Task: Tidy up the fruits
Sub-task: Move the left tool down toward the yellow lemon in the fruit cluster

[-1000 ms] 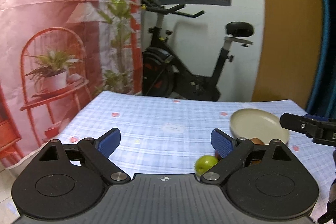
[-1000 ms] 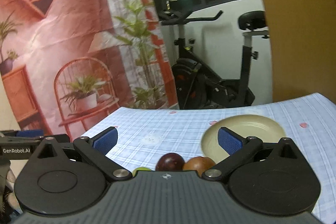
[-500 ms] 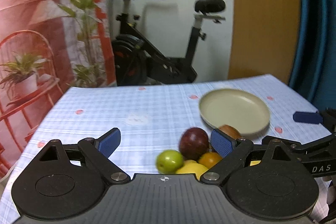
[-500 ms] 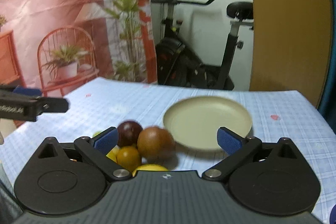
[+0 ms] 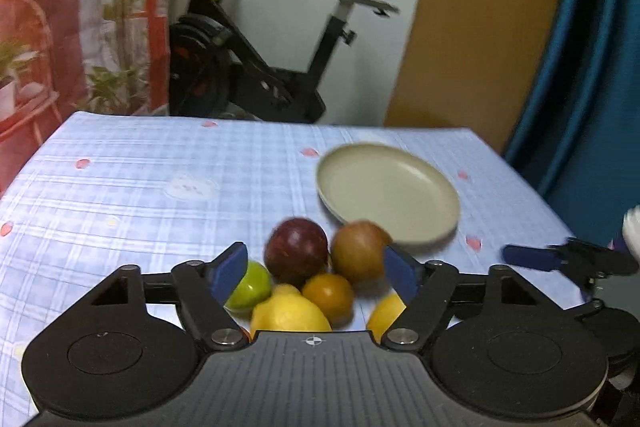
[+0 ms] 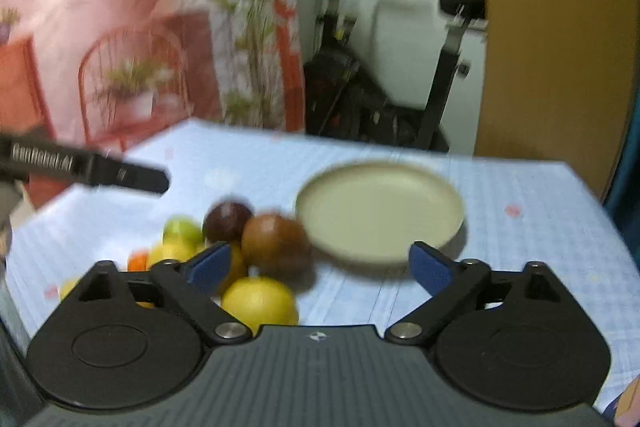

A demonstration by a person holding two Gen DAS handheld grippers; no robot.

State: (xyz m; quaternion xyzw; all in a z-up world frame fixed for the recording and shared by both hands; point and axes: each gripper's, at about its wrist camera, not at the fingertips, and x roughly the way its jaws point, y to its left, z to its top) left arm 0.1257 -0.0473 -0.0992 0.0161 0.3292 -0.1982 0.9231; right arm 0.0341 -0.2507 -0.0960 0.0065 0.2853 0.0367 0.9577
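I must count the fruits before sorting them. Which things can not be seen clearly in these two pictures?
- Left wrist view: the left gripper body covers the near lemon and a yellow fruit partly.
- Right wrist view: motion blur; an orange fruit is half hidden behind the gripper's finger.
- The exact fruit count is unclear.

Fruit cluster on the table, near its front edge; plate just behind and to the right, toward the far right corner, touching none of it clearly; exercise bike beyond the table's far edge
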